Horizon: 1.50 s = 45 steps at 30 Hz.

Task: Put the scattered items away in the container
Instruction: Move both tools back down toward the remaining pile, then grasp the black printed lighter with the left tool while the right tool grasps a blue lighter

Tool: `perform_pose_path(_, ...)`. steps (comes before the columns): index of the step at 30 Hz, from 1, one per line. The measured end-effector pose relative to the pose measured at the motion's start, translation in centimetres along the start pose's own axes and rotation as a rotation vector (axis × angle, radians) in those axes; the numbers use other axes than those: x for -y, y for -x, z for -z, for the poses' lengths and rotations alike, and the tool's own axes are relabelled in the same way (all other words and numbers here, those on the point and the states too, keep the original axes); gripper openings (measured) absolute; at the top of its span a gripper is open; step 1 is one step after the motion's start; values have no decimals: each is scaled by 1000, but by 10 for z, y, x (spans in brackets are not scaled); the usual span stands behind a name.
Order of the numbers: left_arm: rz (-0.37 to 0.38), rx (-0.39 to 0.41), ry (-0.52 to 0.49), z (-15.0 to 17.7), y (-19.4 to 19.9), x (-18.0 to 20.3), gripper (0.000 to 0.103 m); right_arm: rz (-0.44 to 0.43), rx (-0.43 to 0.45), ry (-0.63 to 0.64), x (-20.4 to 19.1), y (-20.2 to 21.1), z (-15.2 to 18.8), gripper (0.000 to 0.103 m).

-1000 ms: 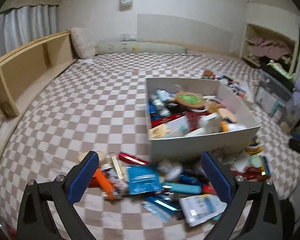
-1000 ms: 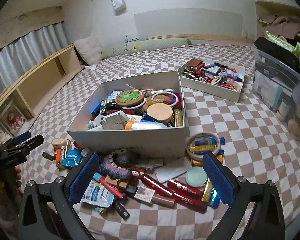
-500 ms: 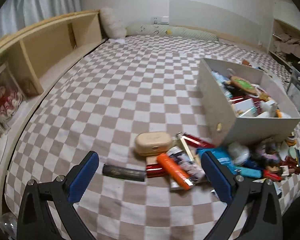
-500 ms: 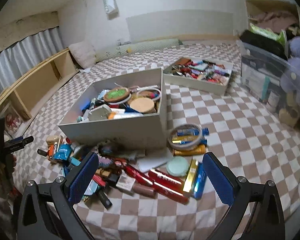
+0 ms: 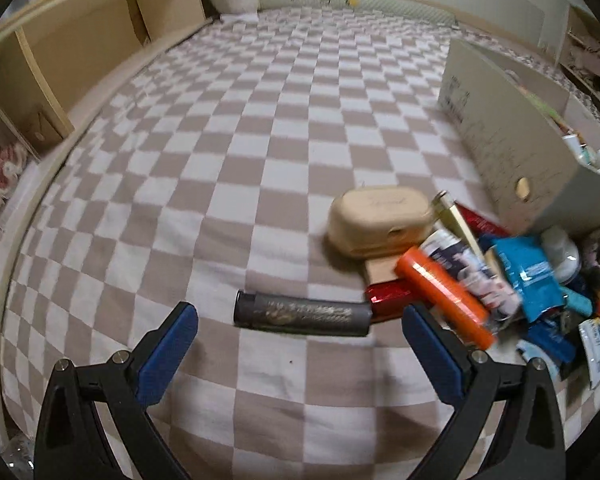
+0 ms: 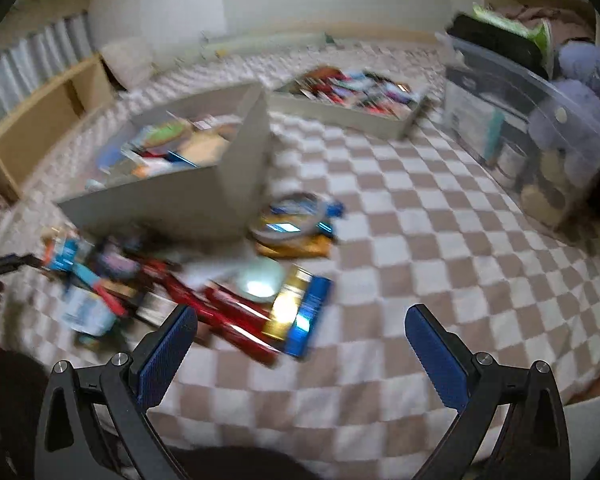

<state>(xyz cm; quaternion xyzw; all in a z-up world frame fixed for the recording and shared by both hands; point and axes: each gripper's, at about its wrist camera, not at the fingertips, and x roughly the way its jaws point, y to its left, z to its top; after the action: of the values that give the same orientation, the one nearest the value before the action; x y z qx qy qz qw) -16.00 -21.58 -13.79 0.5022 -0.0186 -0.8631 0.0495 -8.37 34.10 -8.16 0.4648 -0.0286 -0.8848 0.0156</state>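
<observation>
Scanning left to right. Left tongs (image 5: 300,336): spread wide, holding nothing, low over the checkered bed (image 5: 260,128). Dark tube (image 5: 302,314): flat on the bed, just ahead of the left tongs and between their tips; long axis crosswise to the fingers, capped end pointing left, other end touching the red item (image 5: 388,294) at the edge of the pile. Likely first pick; nearer the left tongs than the right. Tan case (image 5: 380,220): just beyond, right of centre. Box (image 5: 512,148): far right, past the pile; carry direction rightward and away. Right tongs (image 6: 300,340): also wide and empty, above the pile's other end; view blurred.
</observation>
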Motion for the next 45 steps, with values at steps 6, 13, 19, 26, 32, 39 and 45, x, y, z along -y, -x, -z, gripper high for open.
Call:
perform_pose_path(6, 20, -36, -13, 9, -19, 0, 103, 89, -133, 76, 14, -48, 11, 103)
perform_pose_path(13, -8, 23, -59, 15, -25, 16, 103, 77, -243, 111, 4, -94, 15, 103)
perform_pose_path(19, -10, 42, -55, 16, -25, 16, 103, 86, -246, 92, 22, -98, 15, 103)
perform_pose_path(26, -24, 74, -31, 16, -24, 15, 103, 126, -215, -63, 79, -96, 19, 103)
perform_pose_path(32, -71, 110, 24, 15, -22, 6, 85, 151, -177, -137, 99, -99, 20, 103)
perform_pose_path(39, -83, 118, 72, 15, -22, -4, 82, 160, -164, -95, 76, -86, 17, 103)
perform_pose_path(45, -102, 121, 62, 15, -24, -1, 82, 74, -171, -186, 62, -81, 12, 103)
